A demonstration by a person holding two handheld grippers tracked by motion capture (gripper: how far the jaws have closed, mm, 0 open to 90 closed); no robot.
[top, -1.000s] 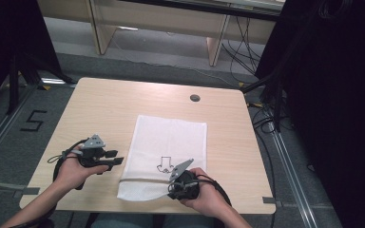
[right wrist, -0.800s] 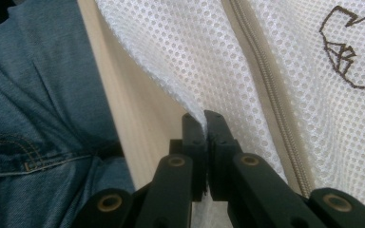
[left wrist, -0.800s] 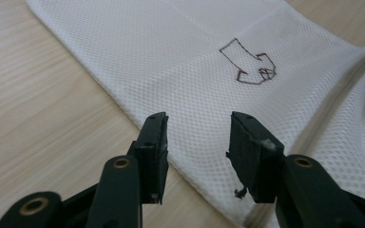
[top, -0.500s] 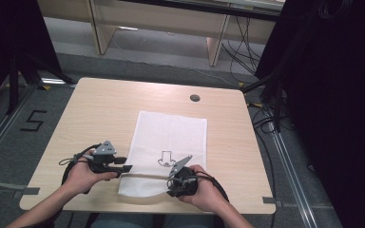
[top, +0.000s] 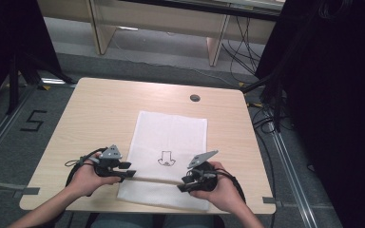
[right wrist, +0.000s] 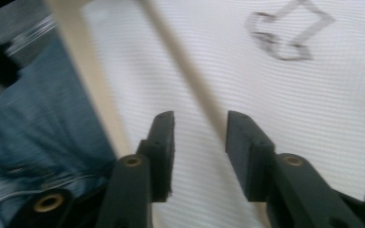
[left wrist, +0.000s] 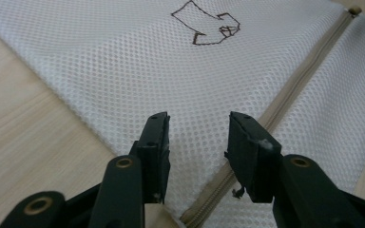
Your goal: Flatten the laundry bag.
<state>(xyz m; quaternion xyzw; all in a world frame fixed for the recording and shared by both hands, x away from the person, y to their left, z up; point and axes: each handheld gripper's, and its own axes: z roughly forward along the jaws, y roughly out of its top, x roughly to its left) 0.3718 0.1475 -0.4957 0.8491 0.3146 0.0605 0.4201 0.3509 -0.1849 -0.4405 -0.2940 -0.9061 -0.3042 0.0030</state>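
White mesh laundry bag with beige zipper and drawn arrow [top: 171,152] lies flat on light wooden worktop [top: 100,114], near edge, past round grommet hole [top: 195,98]. I judge it light, limp, snag-prone; mesh will bunch. Best hold: zipper tape [left wrist: 285,104] or hem, stiffest part. Left tool [left wrist: 197,142] apart, over zipper end, nothing clamped. Right tool [right wrist: 199,137] has just been opening, jaws apart, straddling zipper, nothing pinched. Worktop smooth, so bag slides. Beyond the worktop: grey floor, cables, dark curtains.
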